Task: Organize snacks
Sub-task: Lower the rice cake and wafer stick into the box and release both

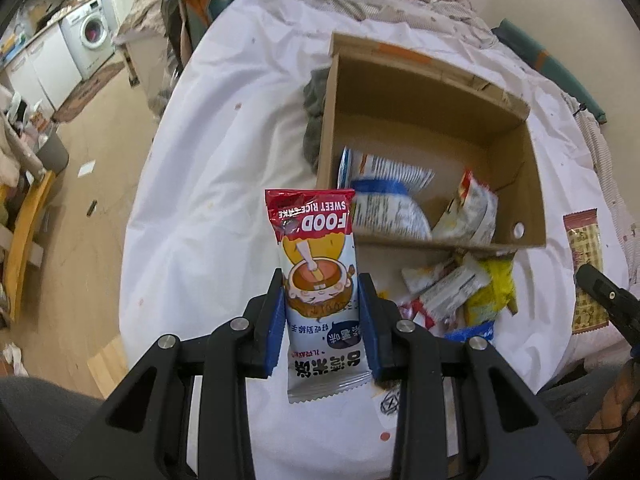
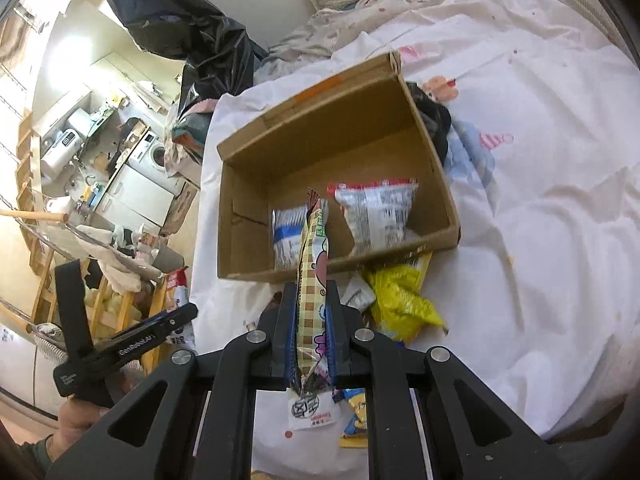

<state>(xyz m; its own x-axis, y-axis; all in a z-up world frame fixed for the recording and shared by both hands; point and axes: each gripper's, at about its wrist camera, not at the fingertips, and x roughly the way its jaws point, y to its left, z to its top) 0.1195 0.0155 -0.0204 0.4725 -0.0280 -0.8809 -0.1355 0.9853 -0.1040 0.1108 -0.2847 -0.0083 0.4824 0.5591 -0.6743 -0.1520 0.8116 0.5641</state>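
Bedding in white (image 1: 208, 152) covers the whole work surface, and on it sits an open cardboard box (image 1: 516, 200), flaps up, already holding several packets: a blue-and-white packet (image 1: 384, 208) toward its left and a red-topped packet (image 2: 376, 216) toward its right. Just outside the near wall of the box lies a loose heap of snacks still to be sorted, the crumpled yellow wrapper (image 2: 396, 300) the plainest among them, with a long brown-patterned bar (image 1: 584, 272) lying apart at the right.

Judging by this, the step in hand is carrying: both hands hold a snack above the sheet, short of the box. The left gripper (image 1: 324, 280) is clamped on the rice cake packet (image 1: 316, 264), pads pressing its two long edges about midway, the red end pointing toward the box and the crimped end hanging back toward the handle. The right gripper (image 2: 312, 286) is closed tight on the checked snack stick (image 2: 310, 280), turned edge-on between the pads, its far end reaching over the near wall of the box.

Next, each packet probably needs to travel past that near wall, over a bare patch of the box floor, before the jaws let go.
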